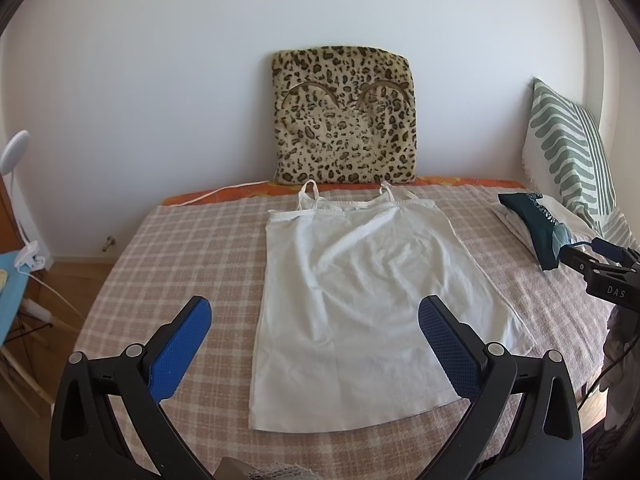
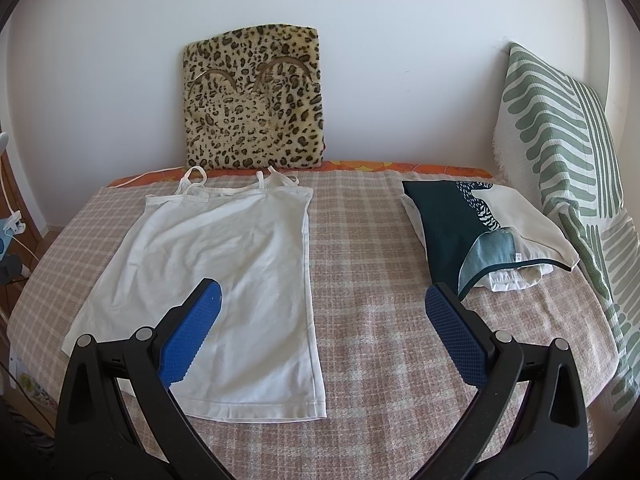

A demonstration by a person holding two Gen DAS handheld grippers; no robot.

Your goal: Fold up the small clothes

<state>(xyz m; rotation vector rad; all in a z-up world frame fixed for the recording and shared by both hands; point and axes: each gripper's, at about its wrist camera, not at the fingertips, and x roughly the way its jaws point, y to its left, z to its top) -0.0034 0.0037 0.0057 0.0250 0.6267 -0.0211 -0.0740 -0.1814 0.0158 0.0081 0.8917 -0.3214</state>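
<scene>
White camisole spread flat on the bed, both hand-held grippers released above it.

Left wrist view: the left hand-held gripper (image 1: 315, 316) hangs spread wide and empty; the white camisole (image 1: 352, 288) lies flat on the checked bed cover (image 1: 180, 248) straight ahead between its blue fingers (image 1: 180, 354), straps toward the leopard cushion (image 1: 344, 120).
Right wrist view: the right hand-held gripper (image 2: 322, 302) is likewise spread and empty; the camisole (image 2: 224, 264) lies ahead to its left, a folded clothes pile (image 2: 480, 232) ahead to its right, beside a green-striped pillow (image 2: 560, 140).

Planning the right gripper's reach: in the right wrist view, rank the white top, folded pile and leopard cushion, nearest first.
From the right gripper:
1. White top, its left, under the left finger.
2. Folded pile, right, farther back.
3. Leopard cushion, against the wall.
</scene>
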